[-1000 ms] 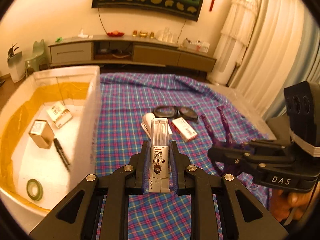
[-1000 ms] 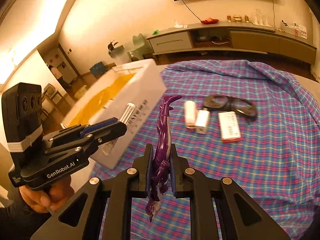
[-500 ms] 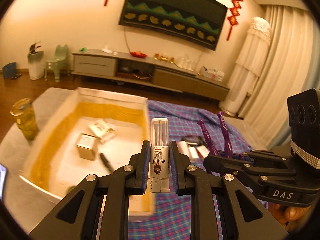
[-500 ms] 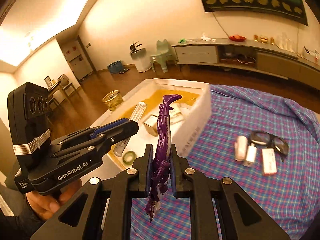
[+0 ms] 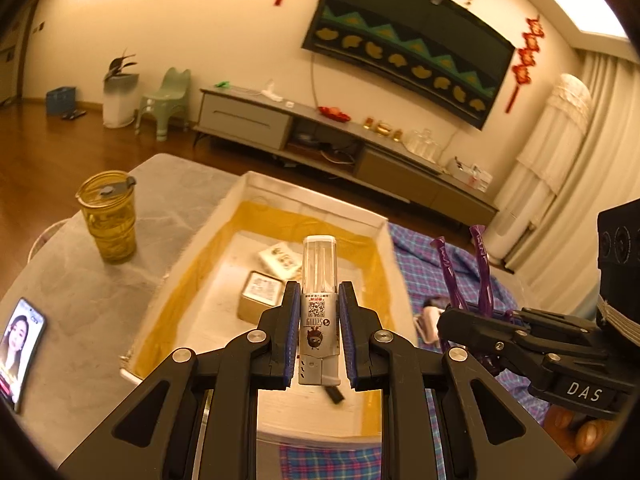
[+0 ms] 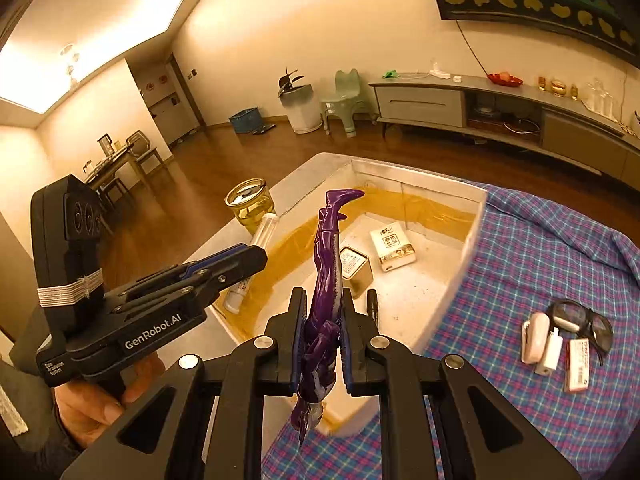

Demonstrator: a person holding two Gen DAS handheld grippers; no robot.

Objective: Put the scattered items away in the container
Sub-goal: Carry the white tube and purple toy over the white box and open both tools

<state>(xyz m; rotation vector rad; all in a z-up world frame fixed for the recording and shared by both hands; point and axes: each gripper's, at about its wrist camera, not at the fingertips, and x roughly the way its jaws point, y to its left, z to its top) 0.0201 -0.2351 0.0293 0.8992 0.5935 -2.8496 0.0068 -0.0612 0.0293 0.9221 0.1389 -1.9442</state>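
The left gripper (image 5: 319, 344) was clamped on a clear-capped tube (image 5: 319, 304), held upright above the white container (image 5: 312, 200). The right gripper (image 6: 322, 344) was clamped on a purple figure (image 6: 326, 280), also above the container. Inside lay a small tin (image 6: 354, 264), a white packet (image 6: 394, 246) and a black pen (image 6: 372, 304). On the checked cloth (image 6: 520, 264) remained glasses (image 6: 580, 320) and a red-white box (image 6: 578, 364).

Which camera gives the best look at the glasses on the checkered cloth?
The right wrist view: the glasses lie in plain sight on the plaid cloth, beside small white items. In the left wrist view only a dark sliver shows, mostly hidden behind the right gripper.
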